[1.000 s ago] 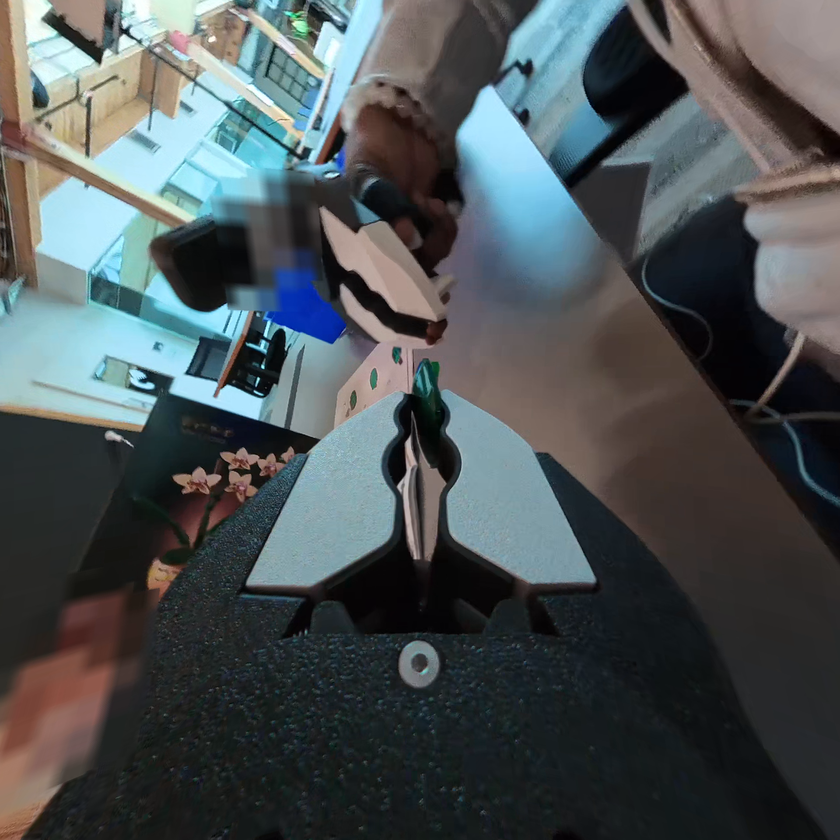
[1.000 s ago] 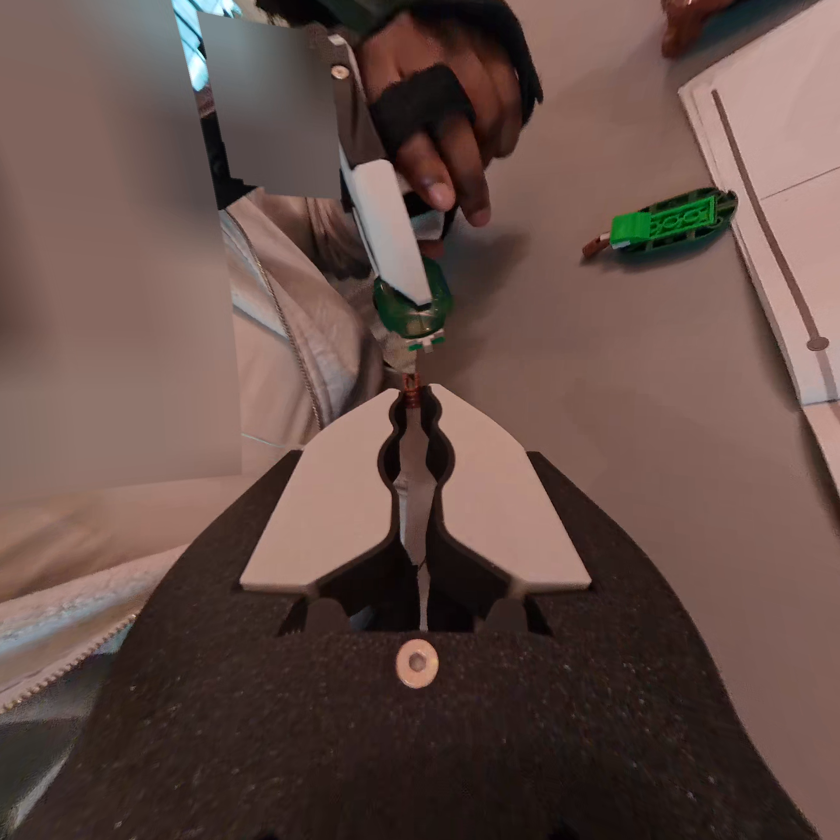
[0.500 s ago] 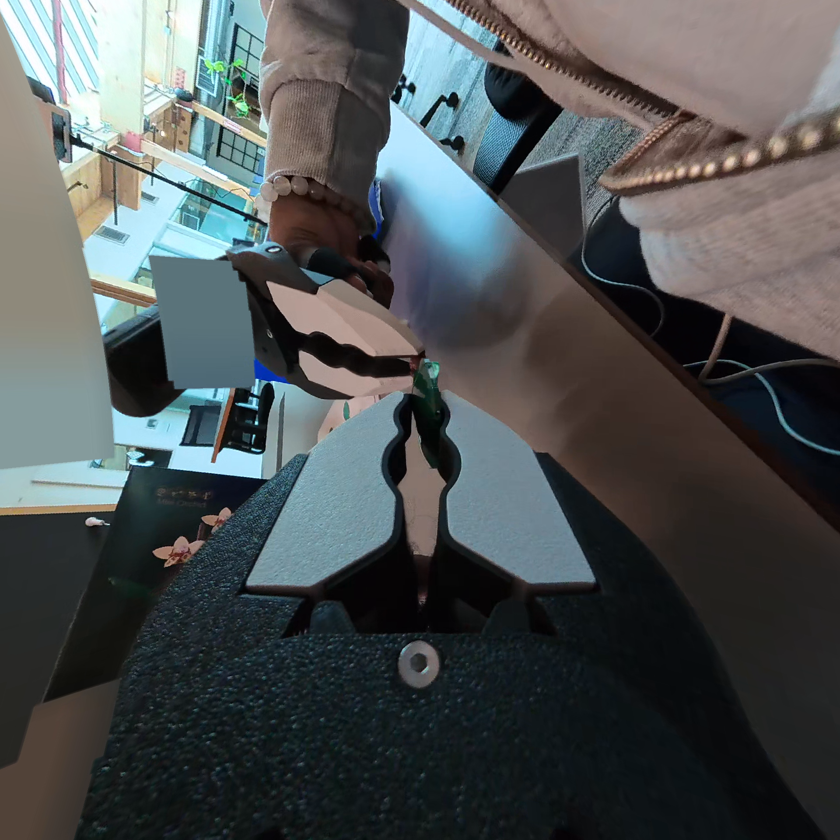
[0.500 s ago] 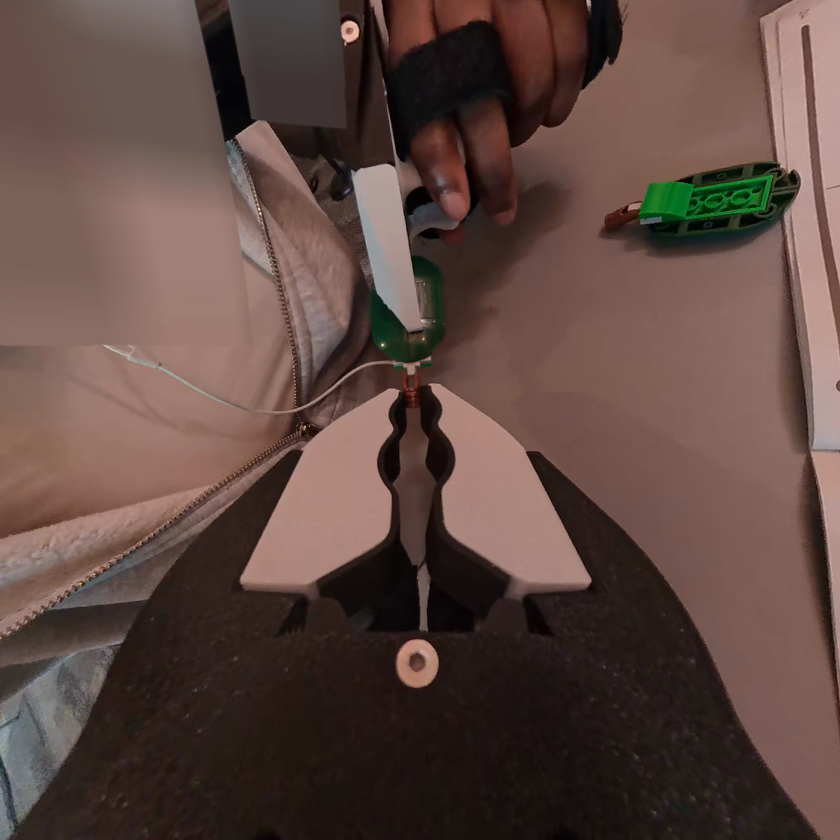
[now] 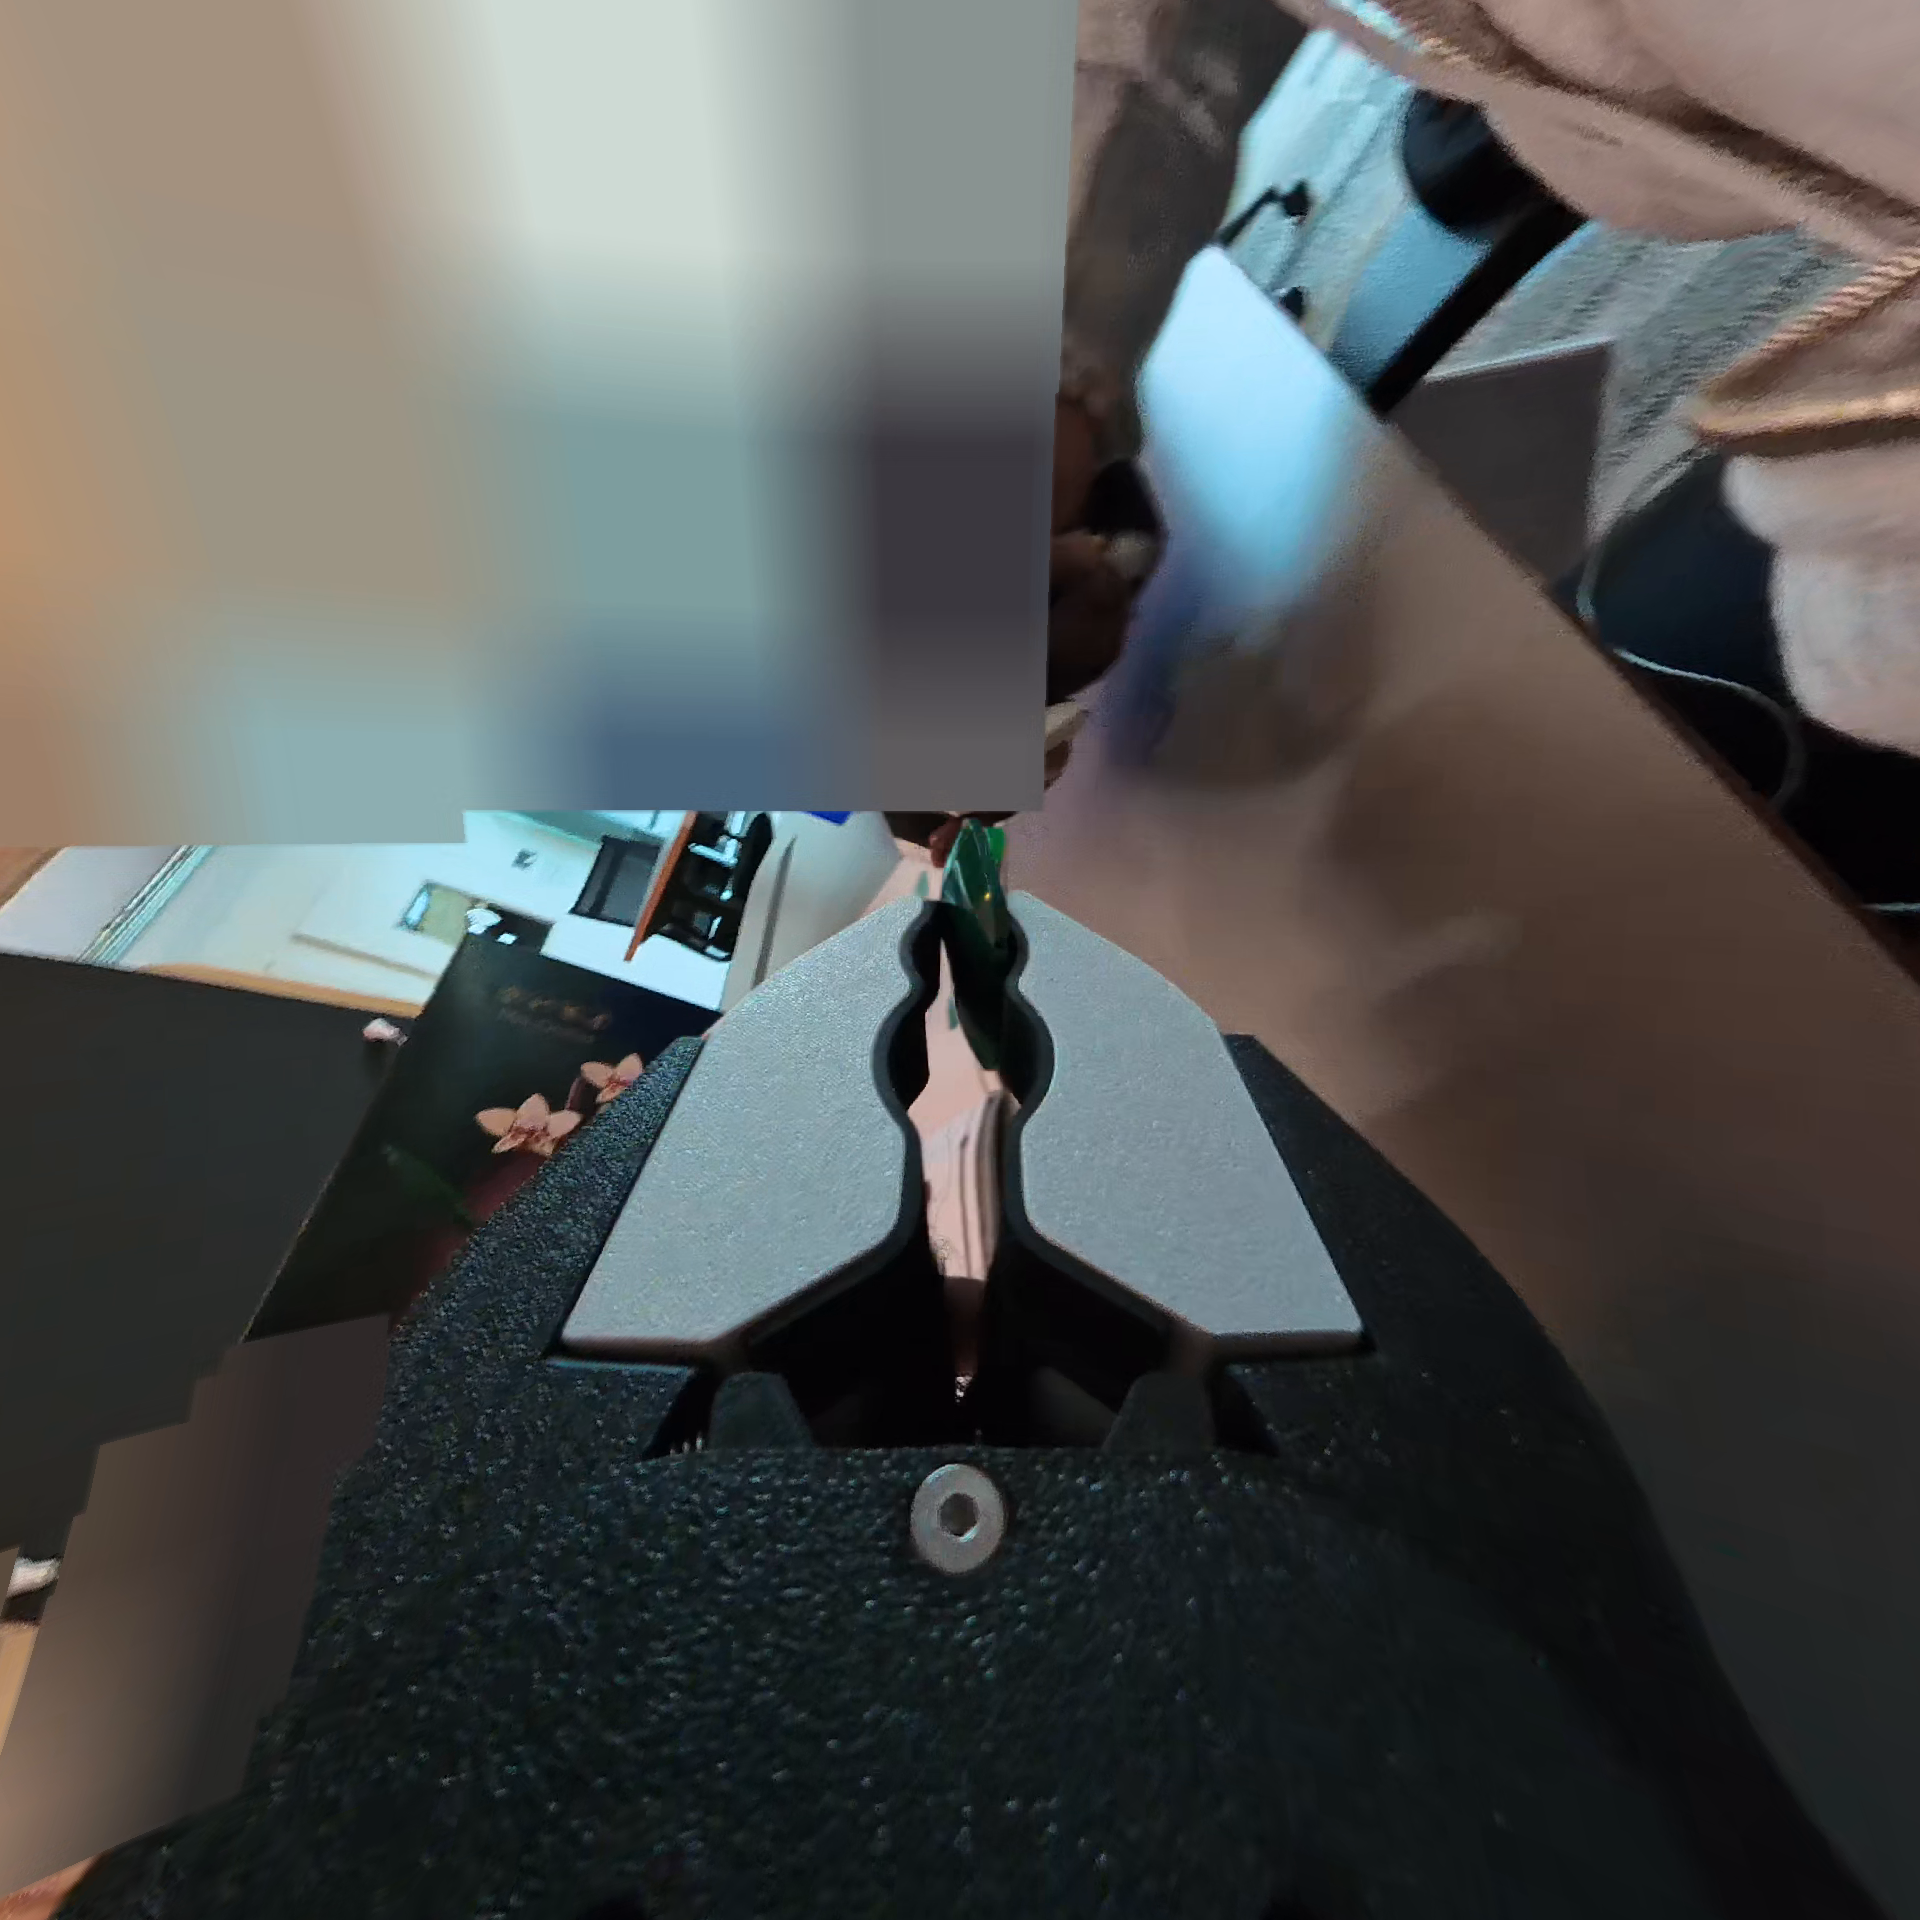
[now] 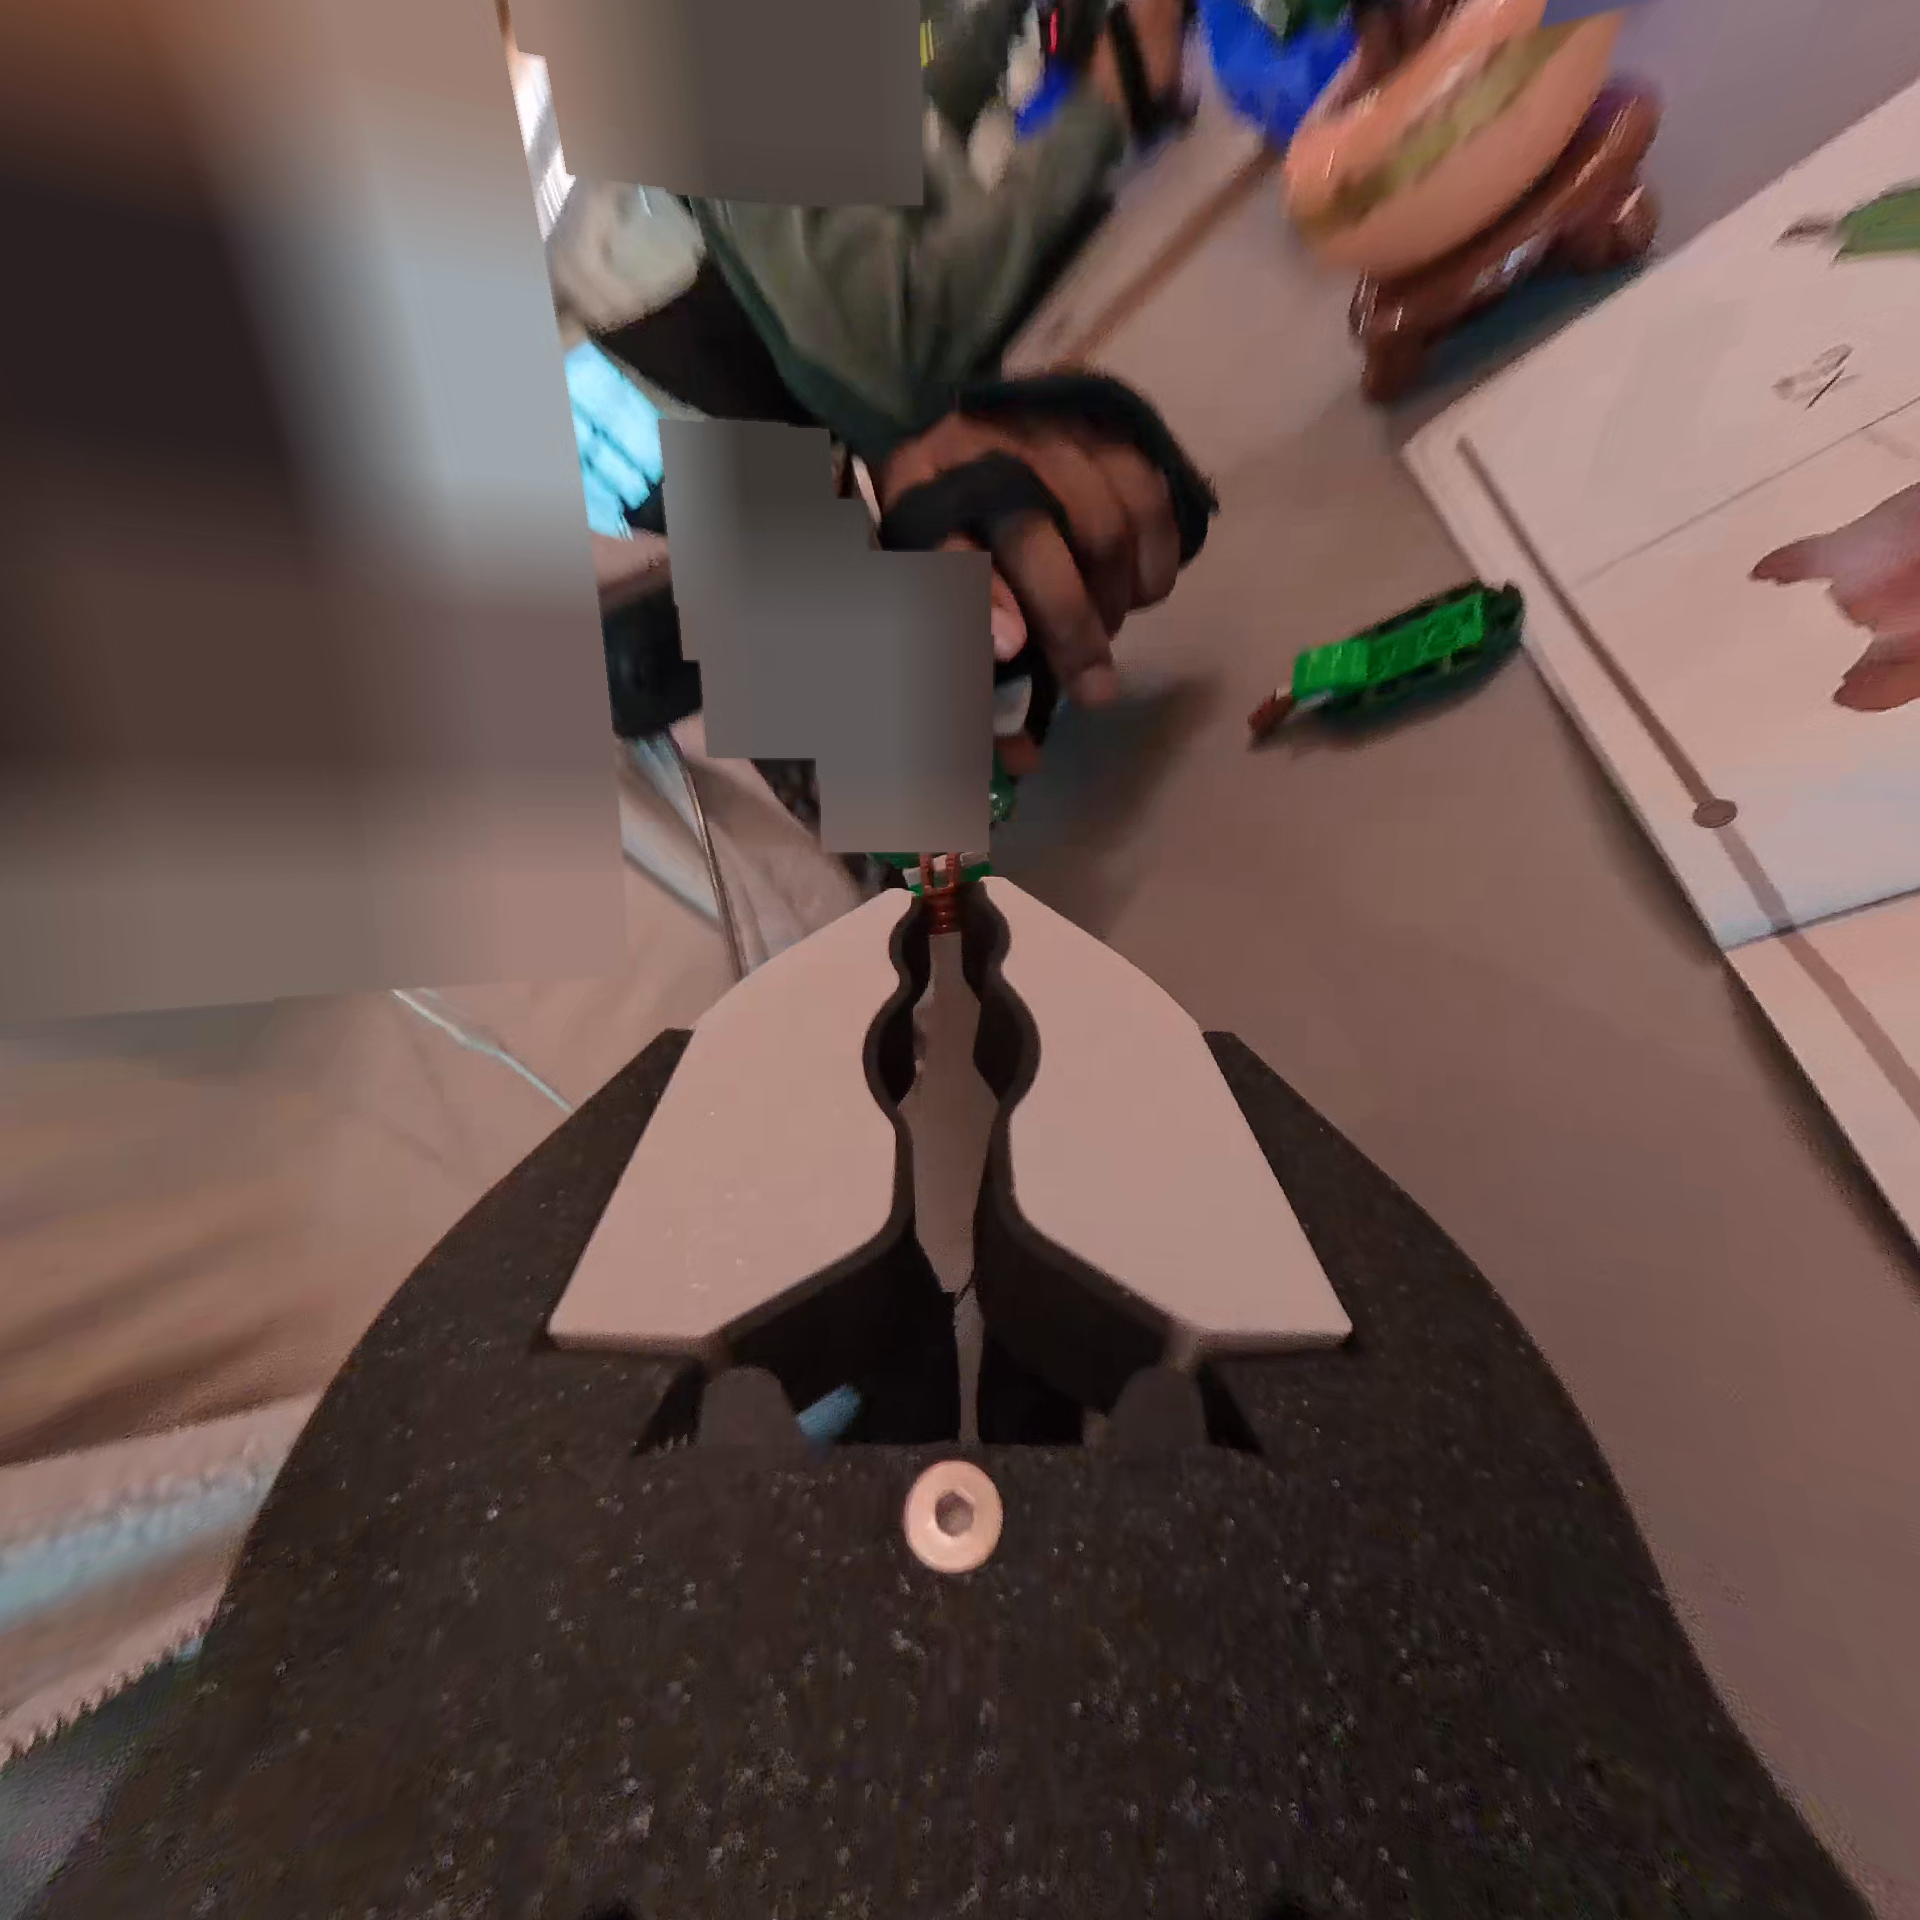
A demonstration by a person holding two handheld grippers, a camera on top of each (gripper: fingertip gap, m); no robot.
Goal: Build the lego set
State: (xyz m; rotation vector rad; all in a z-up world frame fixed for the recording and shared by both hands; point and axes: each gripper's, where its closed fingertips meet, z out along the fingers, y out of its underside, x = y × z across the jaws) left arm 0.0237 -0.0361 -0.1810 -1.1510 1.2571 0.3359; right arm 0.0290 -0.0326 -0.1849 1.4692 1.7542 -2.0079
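A: Our left gripper [image 5: 975, 914] clamps the dark green leaf piece [image 5: 977, 940]; our right gripper [image 6: 943, 912] pinches the brown stem [image 6: 941, 912] at its twelve o'clock.

B: So we steady both while pressing them together. A second green leaf assembly [image 6: 1397, 660] waits at two o'clock on the table [image 6: 1351, 1039].

Textured black housing, two light-grey wavy-edged fingers [image 5: 771, 1153], one silver hex screw [image 5: 957, 1534] per gripper [image 6: 948, 914]; black fingerless glove [image 6: 977, 499], zipped beige fleece jacket [image 5: 1621, 94].

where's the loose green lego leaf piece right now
In the right wrist view, the green leaf piece lies flat on the grey table, right of the person's hand and just left of the white instruction sheet.
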